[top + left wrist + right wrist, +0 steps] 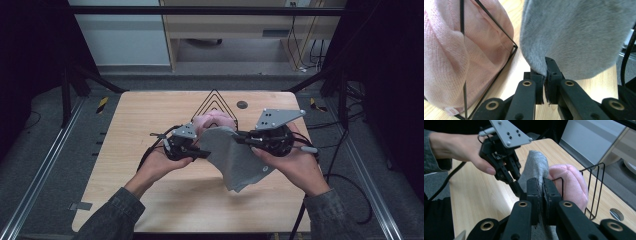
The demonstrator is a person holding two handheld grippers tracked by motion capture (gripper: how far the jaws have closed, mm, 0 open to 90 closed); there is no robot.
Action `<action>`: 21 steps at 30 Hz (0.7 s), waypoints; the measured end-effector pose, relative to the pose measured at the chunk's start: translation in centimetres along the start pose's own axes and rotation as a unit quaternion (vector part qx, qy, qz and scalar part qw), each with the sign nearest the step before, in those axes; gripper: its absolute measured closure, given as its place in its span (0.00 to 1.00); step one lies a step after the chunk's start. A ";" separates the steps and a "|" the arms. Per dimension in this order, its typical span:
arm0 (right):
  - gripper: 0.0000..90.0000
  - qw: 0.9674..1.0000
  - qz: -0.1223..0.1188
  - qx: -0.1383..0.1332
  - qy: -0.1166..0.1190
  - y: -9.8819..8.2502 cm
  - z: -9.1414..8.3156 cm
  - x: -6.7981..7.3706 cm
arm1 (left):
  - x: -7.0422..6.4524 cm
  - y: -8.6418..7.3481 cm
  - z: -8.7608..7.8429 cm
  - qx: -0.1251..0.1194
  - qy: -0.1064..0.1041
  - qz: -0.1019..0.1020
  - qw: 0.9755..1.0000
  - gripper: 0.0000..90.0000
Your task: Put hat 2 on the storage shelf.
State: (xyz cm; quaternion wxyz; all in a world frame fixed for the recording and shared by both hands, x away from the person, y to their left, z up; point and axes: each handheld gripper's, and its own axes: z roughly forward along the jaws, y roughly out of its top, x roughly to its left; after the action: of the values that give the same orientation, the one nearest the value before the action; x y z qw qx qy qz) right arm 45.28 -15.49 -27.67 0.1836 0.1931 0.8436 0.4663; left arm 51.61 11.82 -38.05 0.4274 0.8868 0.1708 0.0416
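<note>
Grey cloth [235, 157], soft fleecy knit, hangs over mid-table, pinched at its edges by left gripper [202, 153] and right gripper [241, 135], both clamped. Pink knit [212, 120] in wire rack [215, 100] just beyond.

Your grey cloth [579, 37] runs off the top edge in the left gripper view. The pink cloth [212, 121] hides partly behind it, and your sleeves [112, 215] are cut at the bottom.
</note>
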 end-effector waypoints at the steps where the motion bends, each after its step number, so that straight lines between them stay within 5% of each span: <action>1: 0.95 1.000 0.002 0.001 -0.002 -0.1 0.0 -0.1 | 0.0 0.2 -0.1 0.005 0.000 0.003 1.000 0.96; 21: 0.95 0.998 0.039 -0.028 -0.033 -0.6 -1.1 -2.6 | -0.7 5.4 -5.3 0.062 0.047 0.061 0.995 0.96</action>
State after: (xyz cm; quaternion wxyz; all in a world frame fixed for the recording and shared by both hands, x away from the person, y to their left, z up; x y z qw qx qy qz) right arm 46.87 -17.87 -27.27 0.1986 0.2361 0.8154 0.4898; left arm 51.18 12.40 -30.50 0.3596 0.9175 0.1383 0.0988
